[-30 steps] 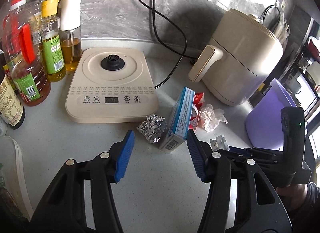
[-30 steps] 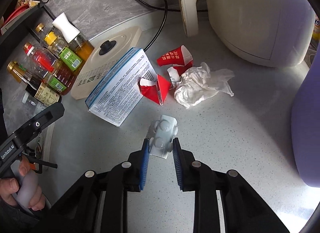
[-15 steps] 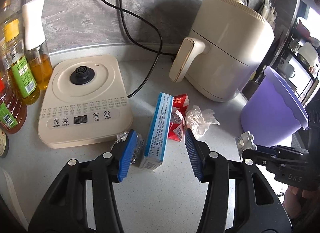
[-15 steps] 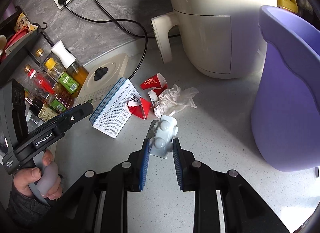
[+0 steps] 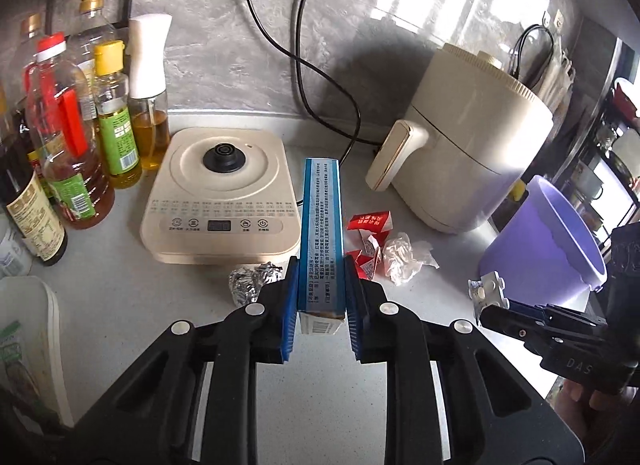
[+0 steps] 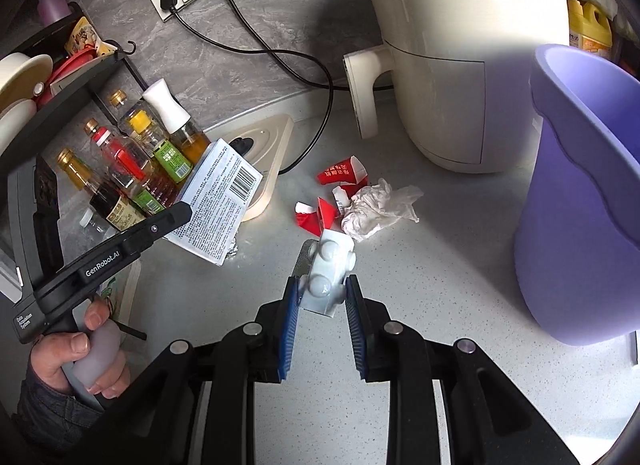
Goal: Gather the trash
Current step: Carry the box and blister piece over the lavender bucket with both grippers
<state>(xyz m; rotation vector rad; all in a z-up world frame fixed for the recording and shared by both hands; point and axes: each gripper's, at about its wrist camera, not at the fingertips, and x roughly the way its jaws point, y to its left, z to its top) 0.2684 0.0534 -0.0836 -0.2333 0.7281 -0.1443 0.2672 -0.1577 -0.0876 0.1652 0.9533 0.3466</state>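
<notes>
My left gripper (image 5: pixel 321 277) has its jaws closing on a blue-and-white carton box (image 5: pixel 322 225), the blue pads pressing both flat sides. The right wrist view shows that box (image 6: pixel 220 201) lifted off the counter. My right gripper (image 6: pixel 323 285) is shut on a white blister pack (image 6: pixel 330 265), held above the counter left of the purple bin (image 6: pixel 580 185). On the counter lie a foil ball (image 5: pixel 252 281), torn red paper scraps (image 5: pixel 368 225) and crumpled clear plastic (image 5: pixel 402 257).
A beige induction cooker (image 5: pixel 220 205) sits behind the foil, with a cream air fryer (image 5: pixel 472 153) to its right. Oil and sauce bottles (image 5: pixel 68 153) crowd the left. Black cords (image 5: pixel 304 77) run down from the wall sockets. A white container (image 5: pixel 36 345) stands at the near left edge.
My left gripper has shut on the upright box and raised it off the counter. My right gripper has risen with the blister pack, and the purple bin now looms closer on its right.
</notes>
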